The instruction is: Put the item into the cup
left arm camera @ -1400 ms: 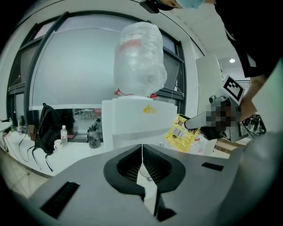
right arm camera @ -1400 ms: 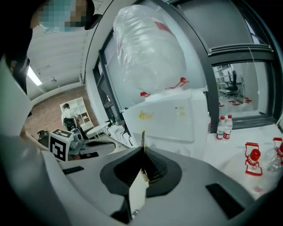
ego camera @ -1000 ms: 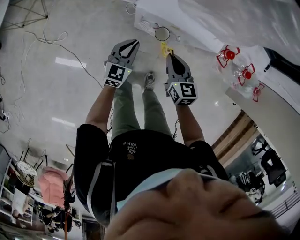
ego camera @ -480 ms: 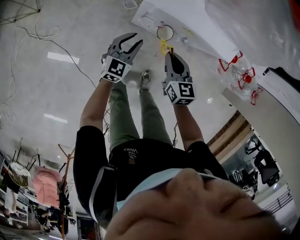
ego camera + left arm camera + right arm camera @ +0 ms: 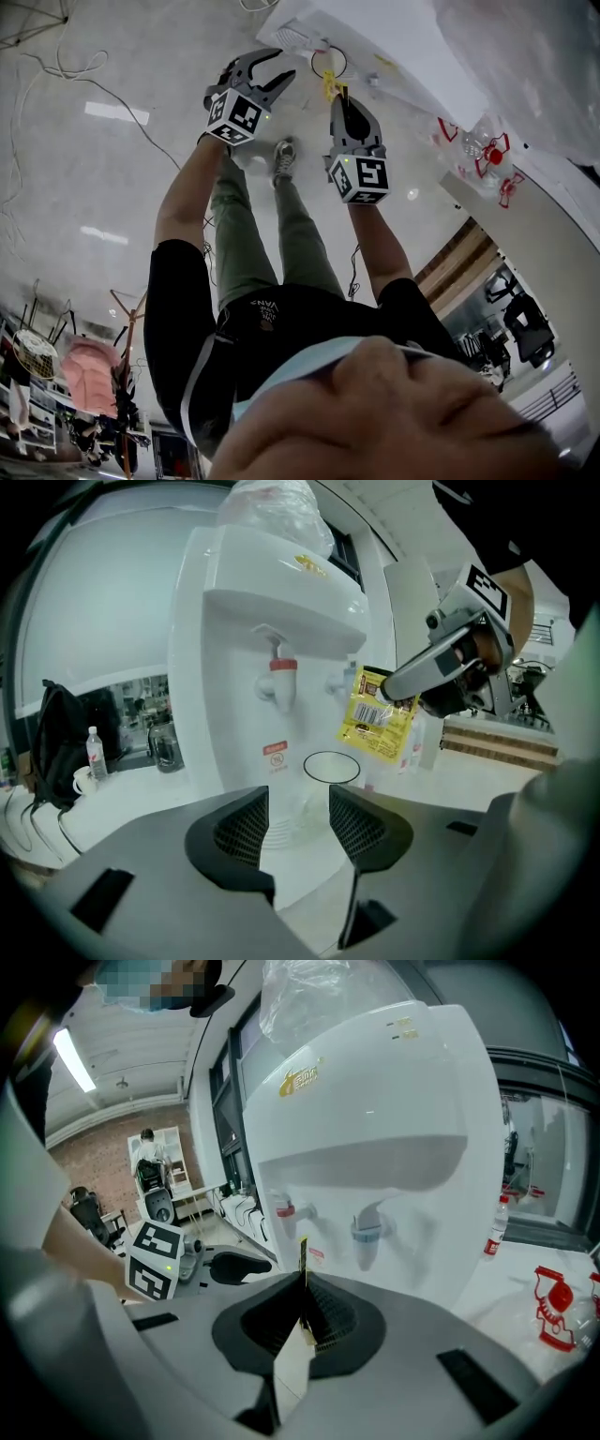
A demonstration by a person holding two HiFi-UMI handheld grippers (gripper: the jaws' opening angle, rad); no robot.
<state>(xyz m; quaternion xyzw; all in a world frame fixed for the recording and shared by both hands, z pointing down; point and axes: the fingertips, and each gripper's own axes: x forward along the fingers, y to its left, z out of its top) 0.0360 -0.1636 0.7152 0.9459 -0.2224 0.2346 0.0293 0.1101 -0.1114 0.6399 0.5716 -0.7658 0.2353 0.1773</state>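
A clear plastic cup with a dark rim stands on the white counter before a white water dispenser; in the head view the cup is at the top. My left gripper has just been opening. Its jaws now stand wide with nothing pressed between them, and the cup shows through the gap just ahead. My right gripper is shut on a yellow sachet, which hangs just above and right of the cup's rim. In the right gripper view the sachet is edge-on between the pads.
Red-handled items lie on the counter to the right, with a small bottle beside the dispenser. To the left stand a water bottle, a mug, a glass jug and a dark bag.
Both grippers have moved toward the counter and cup, upward in the head view. The left jaws went from shut to wide open. The right gripper kept hold of the sachet.
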